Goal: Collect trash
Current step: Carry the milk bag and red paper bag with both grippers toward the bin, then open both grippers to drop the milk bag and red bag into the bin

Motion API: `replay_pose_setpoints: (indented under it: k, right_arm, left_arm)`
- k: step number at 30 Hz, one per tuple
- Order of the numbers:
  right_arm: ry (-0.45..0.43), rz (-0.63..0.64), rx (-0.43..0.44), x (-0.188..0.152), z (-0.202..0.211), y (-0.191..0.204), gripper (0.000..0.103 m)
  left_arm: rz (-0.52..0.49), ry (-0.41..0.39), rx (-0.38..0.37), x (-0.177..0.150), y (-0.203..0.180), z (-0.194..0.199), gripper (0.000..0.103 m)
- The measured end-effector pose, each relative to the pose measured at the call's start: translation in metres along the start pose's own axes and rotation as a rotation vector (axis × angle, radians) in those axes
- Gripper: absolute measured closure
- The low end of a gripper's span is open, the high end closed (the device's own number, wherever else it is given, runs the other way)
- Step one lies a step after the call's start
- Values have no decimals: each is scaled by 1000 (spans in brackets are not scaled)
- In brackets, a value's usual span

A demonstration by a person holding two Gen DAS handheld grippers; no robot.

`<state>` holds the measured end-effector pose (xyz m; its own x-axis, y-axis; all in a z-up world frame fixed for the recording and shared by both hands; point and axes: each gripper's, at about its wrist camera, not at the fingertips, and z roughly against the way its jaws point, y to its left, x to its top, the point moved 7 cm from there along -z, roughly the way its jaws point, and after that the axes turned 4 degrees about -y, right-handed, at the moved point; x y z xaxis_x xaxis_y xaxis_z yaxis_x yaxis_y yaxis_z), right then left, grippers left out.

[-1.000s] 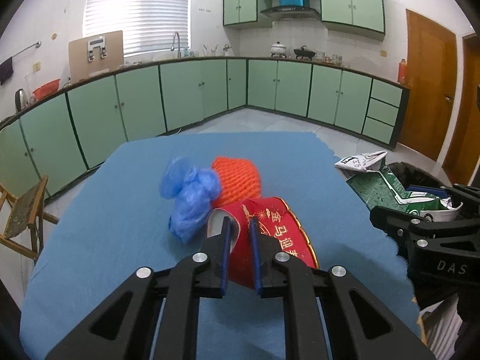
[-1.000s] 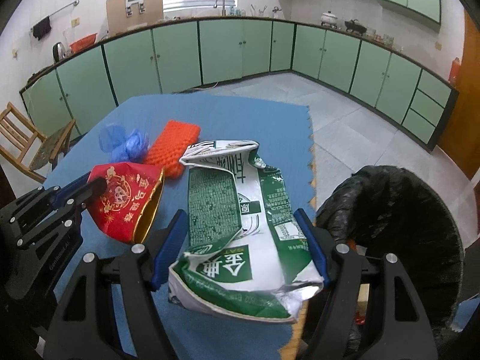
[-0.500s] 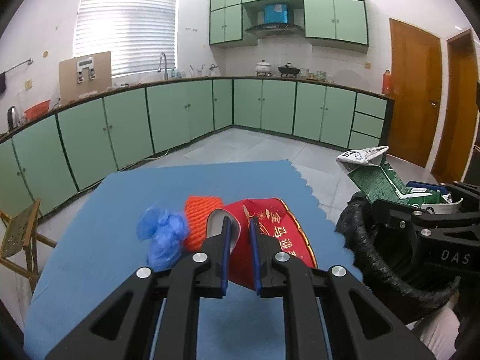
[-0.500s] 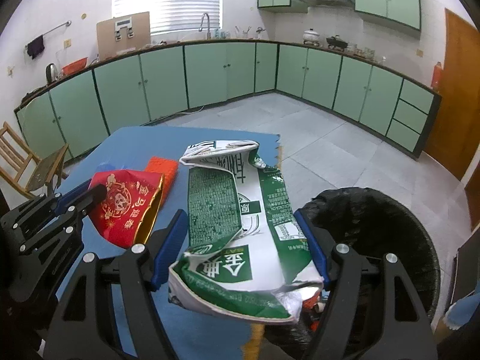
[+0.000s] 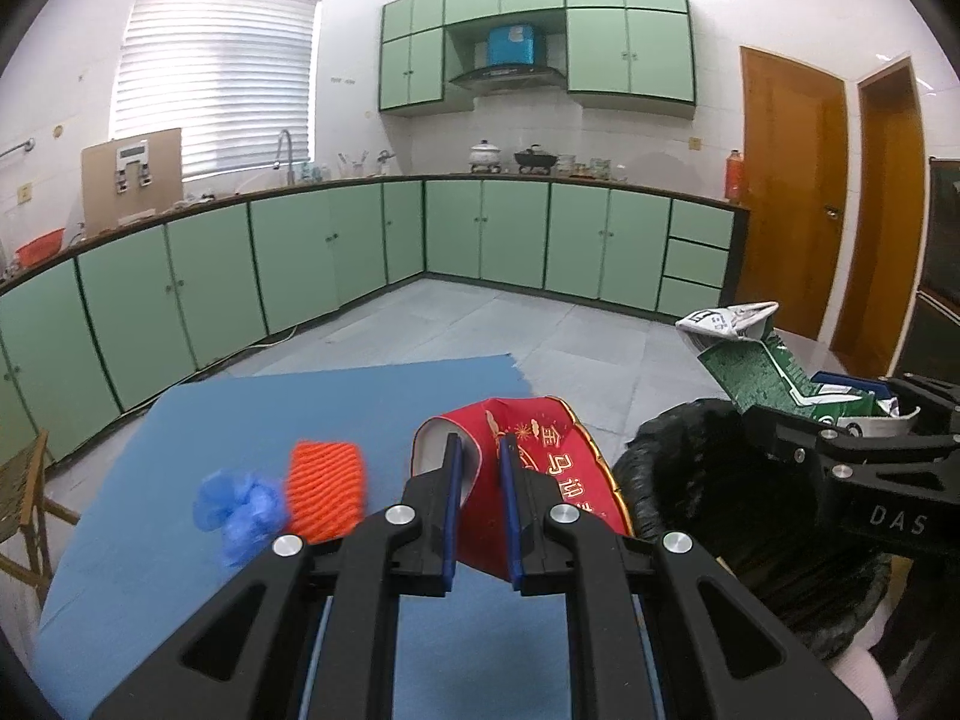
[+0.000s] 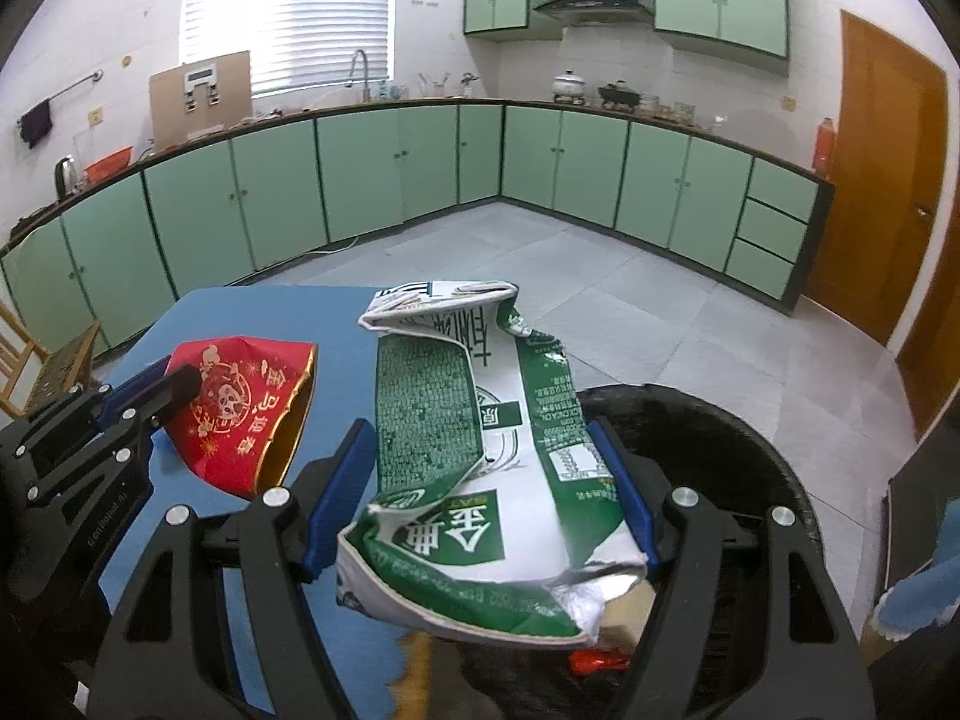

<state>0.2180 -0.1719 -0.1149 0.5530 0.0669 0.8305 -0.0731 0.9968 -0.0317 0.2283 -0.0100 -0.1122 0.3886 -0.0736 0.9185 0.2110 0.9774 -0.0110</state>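
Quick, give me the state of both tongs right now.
Left tongs: shut on the red paper bowl.
Right tongs: shut on the crushed green and white carton.

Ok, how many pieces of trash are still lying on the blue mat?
2: the orange mesh sleeve and the crumpled blue plastic beside it, both at the mat's left. The grippers may hide more near the front edge.

- Two hand-held grippers: the left hand-held gripper (image 5: pixel 480 468) at lower centre of the left wrist view, the right hand-held gripper (image 6: pixel 480 450) at lower centre of the right wrist view.
- One red paper bowl (image 5: pixel 540 468).
- One green-and-white carton (image 6: pixel 480 450).
- One orange foam net (image 5: pixel 325 489), lower left.
- One blue plastic wad (image 5: pixel 240 507).
- One black bin bag (image 5: pixel 720 498), lower right.
- One blue bench (image 5: pixel 300 414).
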Motion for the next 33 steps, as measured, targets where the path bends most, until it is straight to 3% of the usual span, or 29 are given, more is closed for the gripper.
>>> replay_pose_setpoints:
  k: [21,30,31,33]
  right_arm:
    - [57,-113,-211,-40,-18,-130,33]
    - [117,-123,-267,-64,-38,-160,32]
    - [127,-121,-274,-67,-40,-162,31]
    - [142,-123,-285,-72,-43,-165,21]
  left_arm:
    - [-79,38,-173,-6,-127,-68,91]
    - [-94,100,-230,-24,-160,-100,90]
    - [-92,112,-236,-26,-162,-103,89]
    - [-85,132,-252,-29,-165,-108,72]
